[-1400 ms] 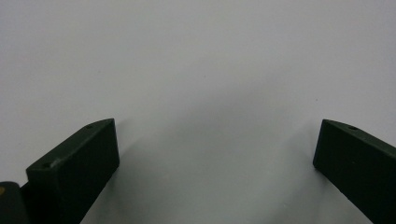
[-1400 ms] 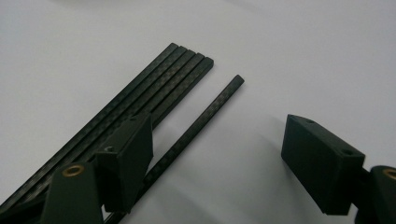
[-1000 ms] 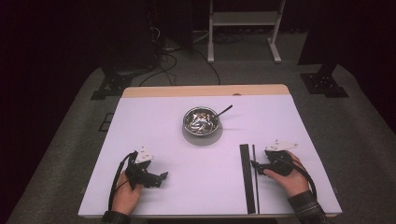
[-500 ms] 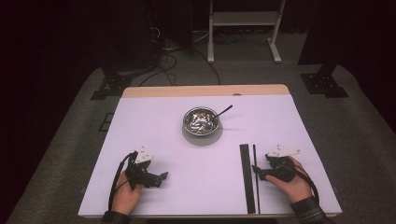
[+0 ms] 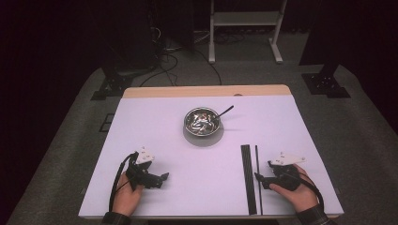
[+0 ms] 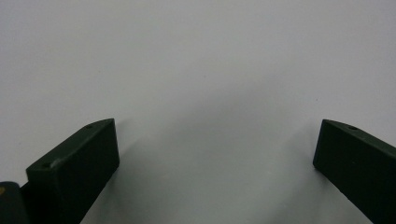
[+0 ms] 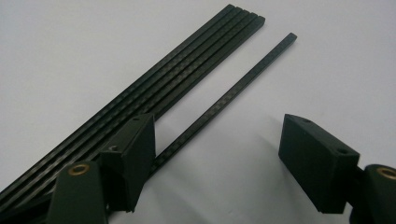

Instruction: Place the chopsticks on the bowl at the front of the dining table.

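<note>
The right tongs [image 7: 217, 154] are spread over the single rod [image 7: 233, 93], set apart from the bundle [image 7: 154, 88]. Closure on this rod is called for next. The left tongs [image 6: 217, 154] are released, idle on the worktop [image 5: 155, 122].

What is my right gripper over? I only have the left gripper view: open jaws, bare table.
Observer: The right gripper is open, with a single black rod running under one jaw.
Operator: Any more rods?
Observer: Yes, a bundle of black rods lies alongside the single one, with a gap between them.
Operator: Anything else around?
Observer: A metal bowl sits farther back, centred, with a dark utensil handle sticking out of it.
</note>
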`<state>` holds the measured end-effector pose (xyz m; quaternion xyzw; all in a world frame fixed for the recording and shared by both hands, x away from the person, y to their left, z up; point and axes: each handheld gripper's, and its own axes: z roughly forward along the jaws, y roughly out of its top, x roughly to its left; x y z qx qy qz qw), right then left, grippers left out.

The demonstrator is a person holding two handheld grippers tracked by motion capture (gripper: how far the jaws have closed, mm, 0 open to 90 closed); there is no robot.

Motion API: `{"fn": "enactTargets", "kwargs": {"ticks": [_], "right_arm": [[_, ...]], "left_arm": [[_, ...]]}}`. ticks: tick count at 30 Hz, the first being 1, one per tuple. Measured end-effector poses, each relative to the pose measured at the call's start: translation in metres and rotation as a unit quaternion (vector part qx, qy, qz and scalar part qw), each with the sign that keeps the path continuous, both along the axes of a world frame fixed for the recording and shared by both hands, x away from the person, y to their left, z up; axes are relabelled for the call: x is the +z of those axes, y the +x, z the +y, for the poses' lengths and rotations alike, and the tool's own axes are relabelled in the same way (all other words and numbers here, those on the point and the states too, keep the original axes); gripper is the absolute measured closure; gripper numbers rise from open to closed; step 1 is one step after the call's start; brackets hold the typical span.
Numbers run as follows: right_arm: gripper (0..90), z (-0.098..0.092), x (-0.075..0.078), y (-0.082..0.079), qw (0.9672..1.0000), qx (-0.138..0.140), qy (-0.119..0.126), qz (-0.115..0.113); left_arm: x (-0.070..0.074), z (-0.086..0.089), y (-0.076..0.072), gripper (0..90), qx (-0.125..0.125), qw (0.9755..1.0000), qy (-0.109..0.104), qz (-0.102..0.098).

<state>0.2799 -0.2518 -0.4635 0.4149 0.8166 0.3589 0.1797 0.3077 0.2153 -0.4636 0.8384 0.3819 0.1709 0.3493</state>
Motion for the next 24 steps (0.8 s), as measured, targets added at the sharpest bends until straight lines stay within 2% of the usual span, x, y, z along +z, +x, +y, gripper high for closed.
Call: {"fn": "enactTargets", "kwargs": {"ticks": [24], "right_arm": [[24.3,0.001,0.001,-0.036,0.9996,0.027,-0.007,0.003]], "left_arm": [[0.0,0.0,0.0,0.0,0.0,1.0,0.0,0.0]]}}
